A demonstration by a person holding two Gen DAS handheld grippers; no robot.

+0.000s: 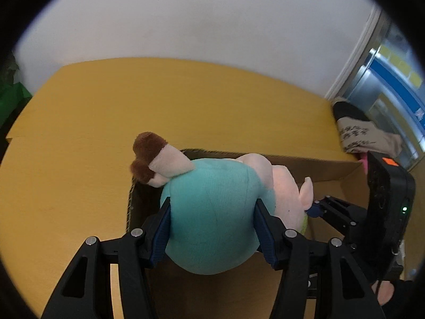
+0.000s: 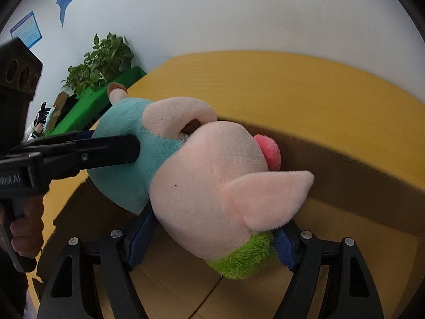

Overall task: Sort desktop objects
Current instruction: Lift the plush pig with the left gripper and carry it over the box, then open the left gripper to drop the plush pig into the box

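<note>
A plush pig (image 1: 212, 220) with a teal body, pink head, brown hooves and a green tuft hangs over an open cardboard box (image 1: 313, 167). My left gripper (image 1: 212, 228) is shut on its teal belly. My right gripper (image 2: 212, 236) is shut on its pink head (image 2: 207, 186) near the green tuft. In the right wrist view the left gripper's finger (image 2: 106, 150) presses into the teal body from the left. The box interior (image 2: 345, 239) lies under the toy.
The box sits on a yellow table (image 1: 106, 122) against a white wall. A beige printed bag (image 1: 364, 135) lies at the table's right end. Potted plants (image 2: 103, 58) and a green surface (image 2: 93, 98) stand beyond the table's left end.
</note>
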